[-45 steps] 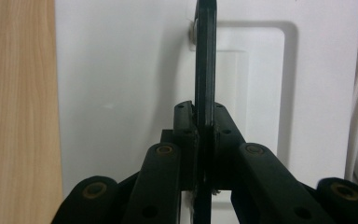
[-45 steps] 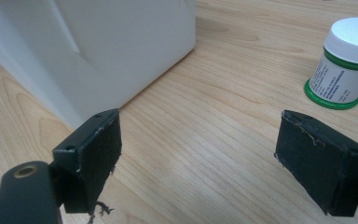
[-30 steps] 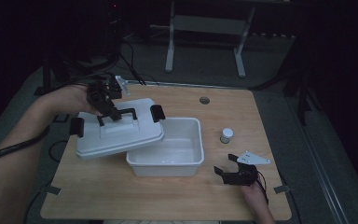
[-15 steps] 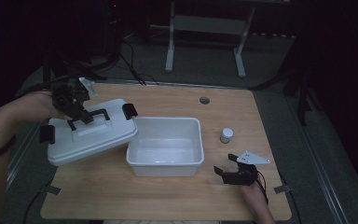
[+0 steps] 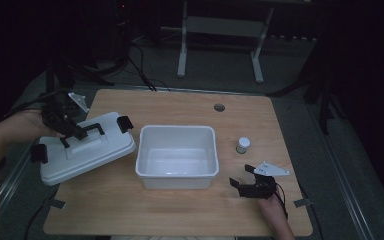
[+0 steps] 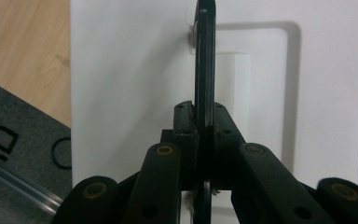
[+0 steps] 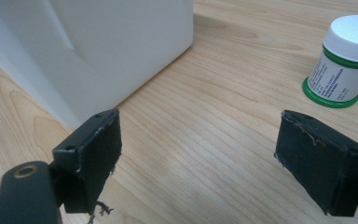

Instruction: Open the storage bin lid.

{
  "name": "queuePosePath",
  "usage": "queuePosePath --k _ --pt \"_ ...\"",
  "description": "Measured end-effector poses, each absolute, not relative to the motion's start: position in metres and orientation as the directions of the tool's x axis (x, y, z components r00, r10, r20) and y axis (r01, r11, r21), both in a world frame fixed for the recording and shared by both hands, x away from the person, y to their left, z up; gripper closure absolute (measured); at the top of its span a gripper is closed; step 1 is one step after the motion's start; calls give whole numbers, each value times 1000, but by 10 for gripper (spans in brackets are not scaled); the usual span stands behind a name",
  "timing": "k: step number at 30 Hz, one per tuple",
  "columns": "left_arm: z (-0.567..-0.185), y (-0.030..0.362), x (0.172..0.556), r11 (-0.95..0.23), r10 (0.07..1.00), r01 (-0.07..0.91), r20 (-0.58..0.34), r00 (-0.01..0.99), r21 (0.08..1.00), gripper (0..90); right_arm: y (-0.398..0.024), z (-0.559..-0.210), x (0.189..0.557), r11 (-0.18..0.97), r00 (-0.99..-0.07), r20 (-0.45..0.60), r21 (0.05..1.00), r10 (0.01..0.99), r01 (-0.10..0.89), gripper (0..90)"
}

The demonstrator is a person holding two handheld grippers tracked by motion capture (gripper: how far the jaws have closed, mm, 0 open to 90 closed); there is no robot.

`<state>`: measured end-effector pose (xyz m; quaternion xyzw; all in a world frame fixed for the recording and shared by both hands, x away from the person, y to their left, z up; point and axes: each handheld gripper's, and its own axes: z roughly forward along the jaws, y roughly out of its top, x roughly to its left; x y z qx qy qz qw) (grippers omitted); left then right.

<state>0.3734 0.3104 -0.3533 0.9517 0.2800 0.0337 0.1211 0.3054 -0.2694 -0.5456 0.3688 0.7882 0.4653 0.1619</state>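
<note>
Left claw point(image 5: 72, 131) is clamped on the black handle point(image 6: 204, 70) of the white lid point(image 5: 87, 150). In the left gripper view both jaws are pinched tight on the handle's edge, with white lid surface all around it. The lid sits at centre left of the high view, tilted, its left end hanging out past the bench point(image 5: 180, 220) edge over the grey floor; I can't tell whether its right end touches the bench. It is just beside the tub, and I can't tell if they touch.

Count from the high view:
- 1 lid, with 1 handle and 2 black end latches, one at the upper right end point(image 5: 124, 123) and one at the lower left end point(image 5: 38, 153).
- 1 white tub point(image 5: 176, 156), open, at frame centre, upright on the bench.
- 1 small white jar point(image 5: 243, 145) with green band, right of the tub, standing apart from it.
- 2 claws, one per hand.

Right claw point(image 5: 246, 178) is at lower right of the high view, low over the bench, jaws spread wide with bare wood between them. In the right gripper view the tub corner point(image 7: 98, 46) is at upper left and the jar point(image 7: 342, 60) at upper right, both clear of the pads.
</note>
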Motion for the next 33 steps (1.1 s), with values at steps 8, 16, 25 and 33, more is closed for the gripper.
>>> queuePosePath --k 8,16,25,33 --pt "-392 322 380 -783 583 569 -23 812 251 835 -270 -546 305 297 -678 86 853 730 429 141" --pt "-435 320 387 -775 604 592 -18 797 223 835 -270 -546 305 299 -678 85 852 730 429 141" --pt "-468 314 394 -769 608 607 -61 791 202 834 -270 -546 305 298 -678 86 853 730 428 141" --pt "-485 315 396 -753 618 622 -94 781 213 834 -273 -546 306 306 -673 75 850 736 429 141"
